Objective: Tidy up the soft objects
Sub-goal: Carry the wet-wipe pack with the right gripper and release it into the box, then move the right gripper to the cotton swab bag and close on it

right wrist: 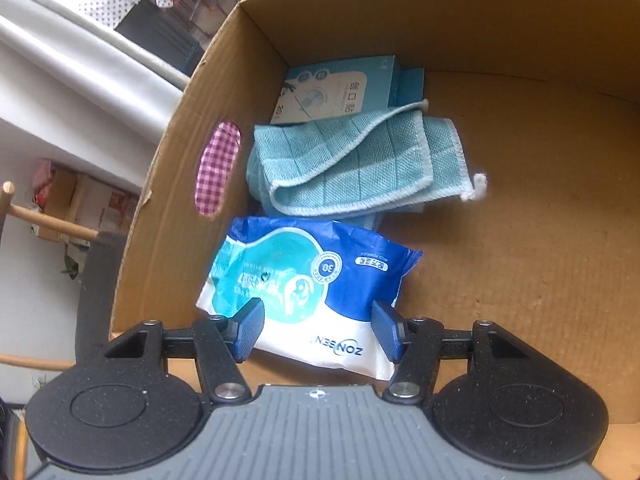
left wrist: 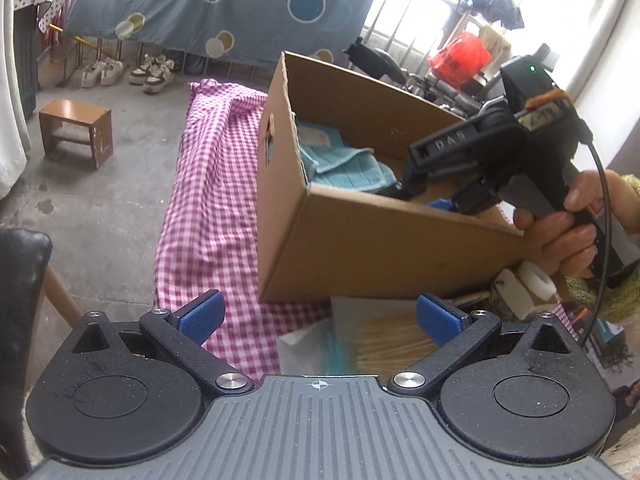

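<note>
Left gripper point(left wrist: 318, 320) jaws wide apart, empty; checked cloth point(left wrist: 208, 184) beneath; cardboard box point(left wrist: 360, 240) just ahead; person's hand point(left wrist: 560, 236) holds right gripper dipped into box.
Right gripper point(right wrist: 318, 330) jaws part open, wipes pack point(right wrist: 308, 288) between pads, seemingly loose; folded blue towel point(right wrist: 352, 164) beyond, carton point(right wrist: 336, 88) behind; step judged: release into box; next: lift clear, fetch another soft item.
</note>
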The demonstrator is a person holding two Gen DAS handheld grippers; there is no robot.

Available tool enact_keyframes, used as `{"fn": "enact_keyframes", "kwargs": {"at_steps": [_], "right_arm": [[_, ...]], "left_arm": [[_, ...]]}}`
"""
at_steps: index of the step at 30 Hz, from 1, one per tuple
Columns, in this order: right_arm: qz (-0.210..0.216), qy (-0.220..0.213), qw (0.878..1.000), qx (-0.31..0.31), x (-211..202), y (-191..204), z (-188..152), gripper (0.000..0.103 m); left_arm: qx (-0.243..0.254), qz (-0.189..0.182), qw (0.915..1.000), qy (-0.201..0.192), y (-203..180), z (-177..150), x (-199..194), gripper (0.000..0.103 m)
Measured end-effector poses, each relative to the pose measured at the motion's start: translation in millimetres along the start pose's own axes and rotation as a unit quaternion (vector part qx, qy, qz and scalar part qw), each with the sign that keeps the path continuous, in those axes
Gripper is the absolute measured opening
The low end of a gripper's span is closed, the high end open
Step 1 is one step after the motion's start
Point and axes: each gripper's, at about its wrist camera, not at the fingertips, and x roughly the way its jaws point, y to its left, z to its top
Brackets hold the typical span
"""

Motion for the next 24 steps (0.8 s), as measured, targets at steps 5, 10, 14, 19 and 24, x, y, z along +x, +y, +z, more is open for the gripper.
{"fn": "enact_keyframes", "kwargs": {"at_steps": [5,10,14,19,24], "right_arm": [[-0.002,-0.03,1.0,0.001,-3.3,0.4,-7.5,0.064],[0.019,-0.107,0.994,0.004,-54.1,-2.5,-36.8,0.064],[0.053,-0.154,0.987,0.0,-94.4,-2.3,-79.7,0.064],[0.051,-0.183,0.982,-0.001,-105.4,0.2,-134.6,0.063],[0.059,-0.159,0.985,0.02,-82.5,0.9,-165.4,0.057]], "left_arm": [[0.0,0.002,1.0,0.003,-7.8,-7.0,-6.3,0.102],[0.007,-0.003,1.0,-0.002,-16.3,-12.5,-15.9,0.102],[0.019,-0.012,0.9997,0.009,-28.9,-20.7,-13.1,0.101],[0.027,-0.02,0.9988,0.035,-42.5,-31.1,0.4,0.094],[0.034,-0.023,0.9976,0.056,-48.7,-36.6,18.7,0.078]]}}
